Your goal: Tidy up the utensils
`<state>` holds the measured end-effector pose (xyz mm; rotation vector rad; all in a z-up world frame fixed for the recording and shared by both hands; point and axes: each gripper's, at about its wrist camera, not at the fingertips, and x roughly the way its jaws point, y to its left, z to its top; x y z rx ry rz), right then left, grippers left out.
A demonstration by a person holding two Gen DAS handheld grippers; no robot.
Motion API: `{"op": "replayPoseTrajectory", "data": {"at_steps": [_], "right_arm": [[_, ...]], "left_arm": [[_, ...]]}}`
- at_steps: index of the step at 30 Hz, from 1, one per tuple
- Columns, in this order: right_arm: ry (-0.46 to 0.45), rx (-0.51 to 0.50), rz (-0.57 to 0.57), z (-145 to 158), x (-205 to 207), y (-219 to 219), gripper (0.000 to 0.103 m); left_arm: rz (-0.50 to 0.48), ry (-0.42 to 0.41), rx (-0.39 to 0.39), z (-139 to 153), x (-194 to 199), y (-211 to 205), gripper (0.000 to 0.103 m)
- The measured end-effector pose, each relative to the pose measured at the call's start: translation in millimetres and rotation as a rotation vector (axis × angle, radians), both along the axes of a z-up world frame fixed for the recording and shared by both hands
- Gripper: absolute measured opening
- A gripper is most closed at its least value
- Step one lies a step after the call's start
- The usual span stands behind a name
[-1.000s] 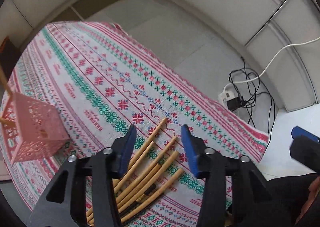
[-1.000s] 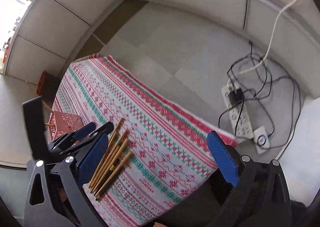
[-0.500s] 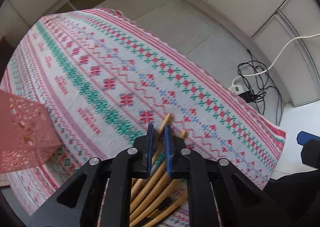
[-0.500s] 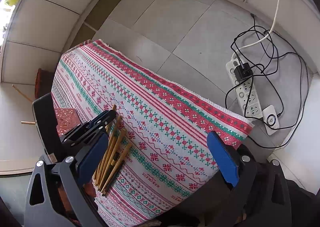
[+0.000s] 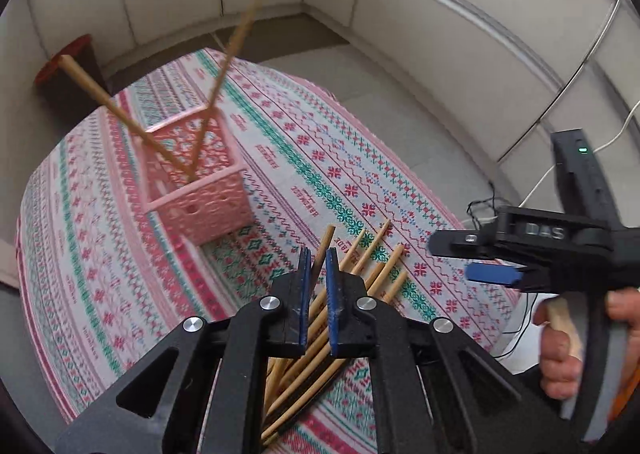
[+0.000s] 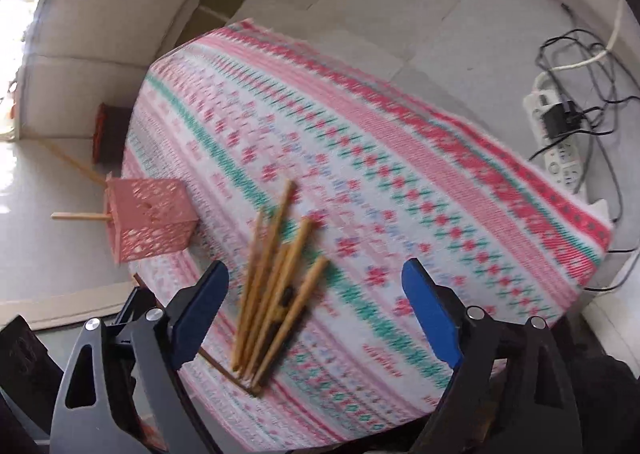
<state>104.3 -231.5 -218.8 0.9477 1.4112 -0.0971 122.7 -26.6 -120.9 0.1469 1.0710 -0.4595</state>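
Okay, our left gripper (image 5: pixel 317 274) pinches one chopstick (image 5: pixel 323 250) above the pile (image 6: pixel 272 286); right gripper (image 6: pixel 316 314) gapes over it, nothing between. Thin grip (near the tip) could let it swivel and miss the pink basket (image 5: pixel 200 177).

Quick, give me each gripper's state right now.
Left gripper: closed on one chopstick.
Right gripper: open, fingers just narrowing, holding nothing, above the loose chopsticks.

- One pink basket (image 5: pixel 196 181) stands on one patterned tablecloth (image 5: pixel 360 173).
- Two chopsticks (image 5: pixel 120 109) lean inside it.
- One chopstick (image 5: pixel 325 244) sits between gripper pads.
- About five loose chopsticks (image 6: pixel 276 286) lie piled; blur hinders counting.
- One power strip (image 6: pixel 560 141).
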Motion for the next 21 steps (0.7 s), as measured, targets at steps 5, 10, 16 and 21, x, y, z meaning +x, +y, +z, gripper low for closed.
{"op": "replayPoseTrajectory", "data": {"at_steps": [5, 10, 16, 21], "right_arm": [[-0.032, -0.037, 0.104, 7.4, 20.3, 35.2, 0.07], [-0.011, 0.021, 0.145, -5.6, 39.6, 59.7, 0.045], [0.004, 0.029, 0.172, -21.2, 49.1, 74.9, 0.039], [0.049, -0.067, 0.176, -29.9, 56.0, 83.4, 0.039]], "left_arm": [[0.057, -0.081, -0.068, 35.0, -31.9, 40.3, 0.005], [0.098, -0.105, -0.105, 47.9, -43.3, 66.0, 0.005], [0.126, -0.079, -0.109, 43.1, -40.0, 80.3, 0.005], [0.141, -0.074, -0.129, 44.2, -36.2, 87.7, 0.005]]}}
